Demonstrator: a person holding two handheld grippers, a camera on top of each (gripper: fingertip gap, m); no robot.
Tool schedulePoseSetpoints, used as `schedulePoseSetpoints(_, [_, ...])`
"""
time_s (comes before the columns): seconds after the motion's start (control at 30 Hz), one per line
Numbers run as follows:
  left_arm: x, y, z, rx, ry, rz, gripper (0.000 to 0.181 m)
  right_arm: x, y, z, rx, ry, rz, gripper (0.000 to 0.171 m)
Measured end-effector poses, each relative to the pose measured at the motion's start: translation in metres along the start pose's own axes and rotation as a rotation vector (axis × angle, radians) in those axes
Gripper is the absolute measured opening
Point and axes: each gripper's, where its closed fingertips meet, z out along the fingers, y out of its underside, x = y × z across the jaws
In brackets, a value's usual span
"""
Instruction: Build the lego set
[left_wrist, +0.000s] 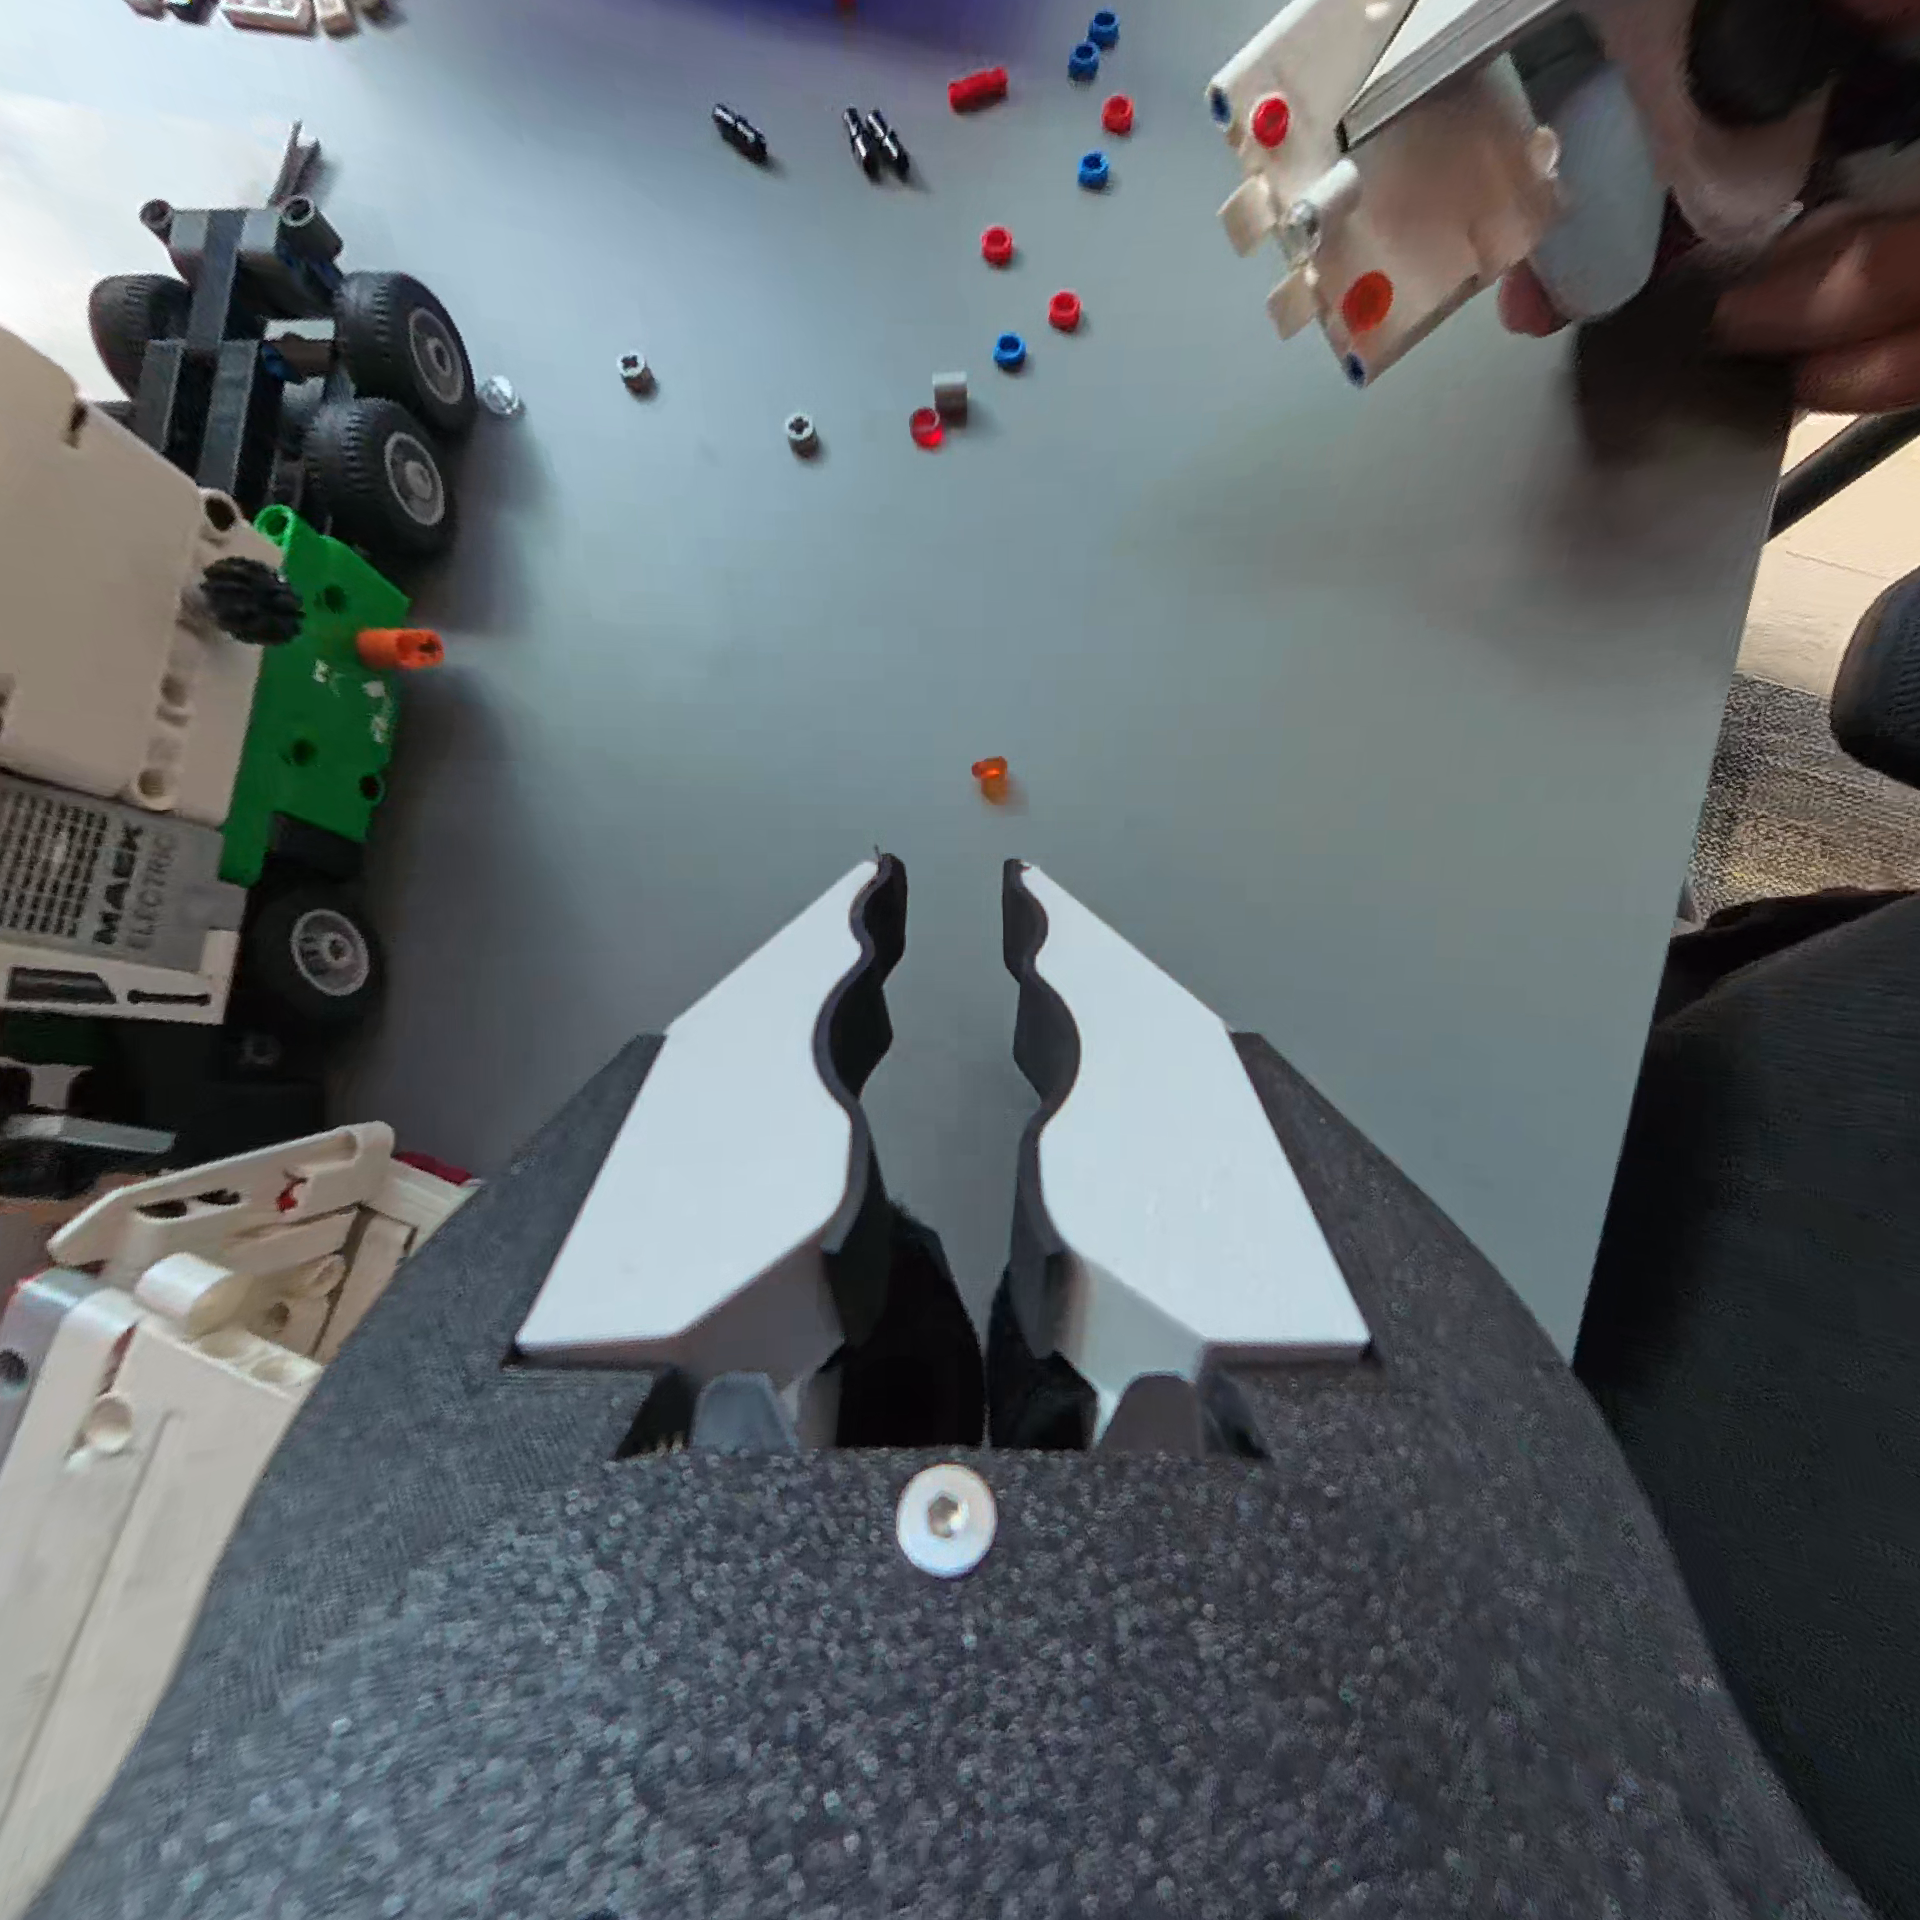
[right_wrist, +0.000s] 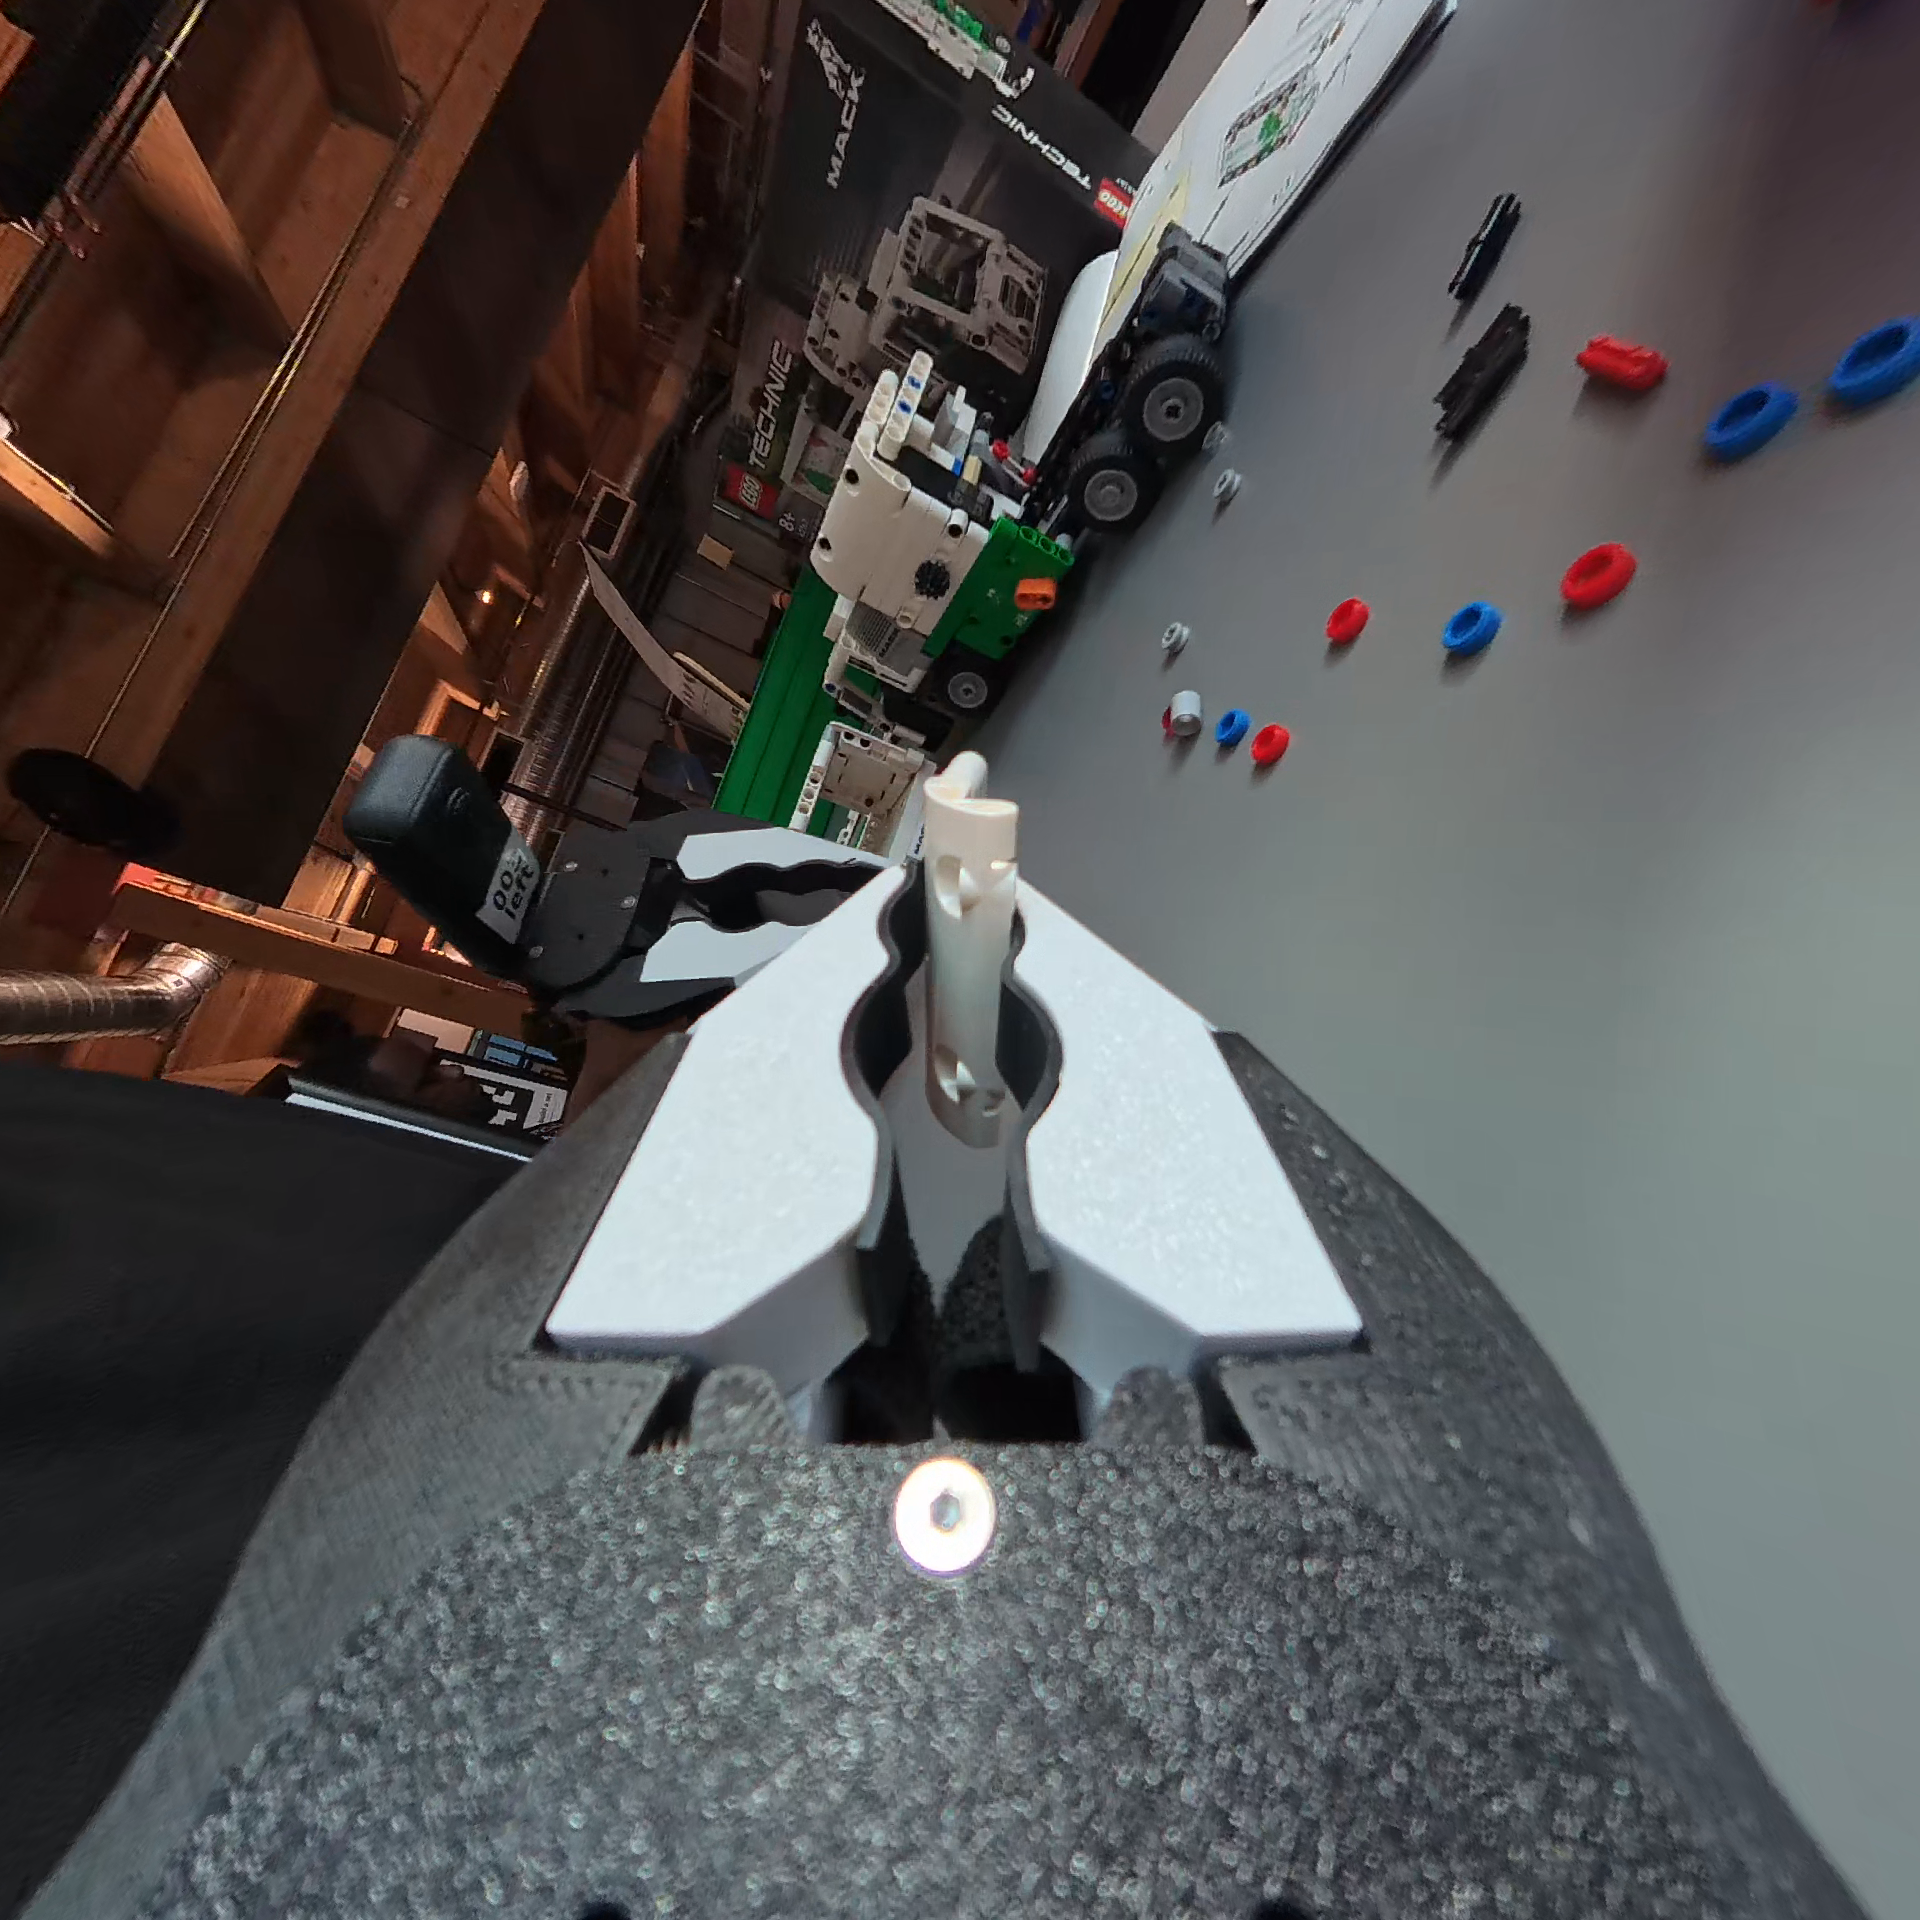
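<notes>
My right gripper (right_wrist: 956, 899) is shut on a white lego assembly (right_wrist: 964, 935), held above the grey table. In the left wrist view the assembly (left_wrist: 1340, 223) shows at the top right, with red and blue pins in it. My left gripper (left_wrist: 951, 868) is open a little and empty, low over the table (left_wrist: 1247, 727). A small orange clear stud (left_wrist: 990, 777) lies just ahead of its tips. The partly built green and white truck (left_wrist: 312, 665) stands at the left; it also shows in the right wrist view (right_wrist: 935, 551).
Loose red studs (left_wrist: 997, 245), blue studs (left_wrist: 1009, 350), black pins (left_wrist: 876, 140) and grey bushes (left_wrist: 801, 432) lie scattered on the far table. White panel parts (left_wrist: 208, 1278) sit at the near left. The set's box (right_wrist: 914, 208) and booklet (right_wrist: 1299, 114) are behind the truck. The table edge (left_wrist: 1714, 727) is at the right. The left gripper's tips are roughly 15 centimeters from the right gripper's.
</notes>
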Motion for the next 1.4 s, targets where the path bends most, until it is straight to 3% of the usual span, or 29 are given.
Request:
schedulePoseSetpoints(0.43, [0.009, -0.012, 0.031, 0.023, 0.08, -0.022, 0.013, 0.001, -0.003, -0.002, 0.015, 0.003, -0.003, 0.008])
schedulePoseSetpoints(0.53, [0.011, -0.009, 0.037, 0.004, 0.072, 0.004, 0.006, 0.001, -0.002, -0.002, 0.013, 0.001, -0.004, 0.008])
schedulePoseSetpoints(1.23, [0.015, -0.008, 0.035, 0.011, 0.085, 0.013, 0.006, 0.0, 0.0, -0.001, -0.002, -0.005, -0.009, 0.008])
schedulePoseSetpoints(1.4, [0.03, -0.052, 0.011, 0.26, 0.192, -0.019, 0.005, -0.003, 0.013, 0.006, -0.079, -0.008, -0.029, 0.008])
